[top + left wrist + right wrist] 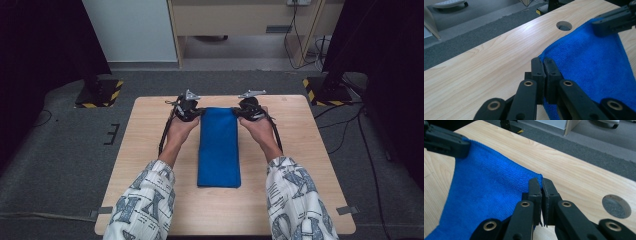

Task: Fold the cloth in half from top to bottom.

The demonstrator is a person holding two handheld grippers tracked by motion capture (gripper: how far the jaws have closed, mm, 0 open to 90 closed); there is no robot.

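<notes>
At the far end of the blue cloth [218,145], both grippers are pinching its two far corners. On the cloth's left far corner, the left gripper [199,113] is lying nearly level, its tips pointing inward toward the cloth; in the left gripper view its jaws are pressed together on the cloth's edge, with blue fabric [594,67] showing right beside the closed pads. On the cloth's right far corner, the right gripper [238,113] is mirroring that pose, and in the right gripper view its jaws are clamped on the cloth's corner [486,192], a sliver of blue sticking up between the tips.

Beside the cloth, the left hand [179,129] and the right hand [259,129] are wrapping around the gripper bodies, wrists straight, forearms in patterned sleeves [145,200] reaching forward along either long side of the cloth. The cloth itself is lying as a long folded strip down the middle of the wooden counter [150,150], its near end flat, its far edge stretched taut between the two grippers. Beyond the cloth's far edge, a round hole [564,25] is cutting through the counter.
</notes>
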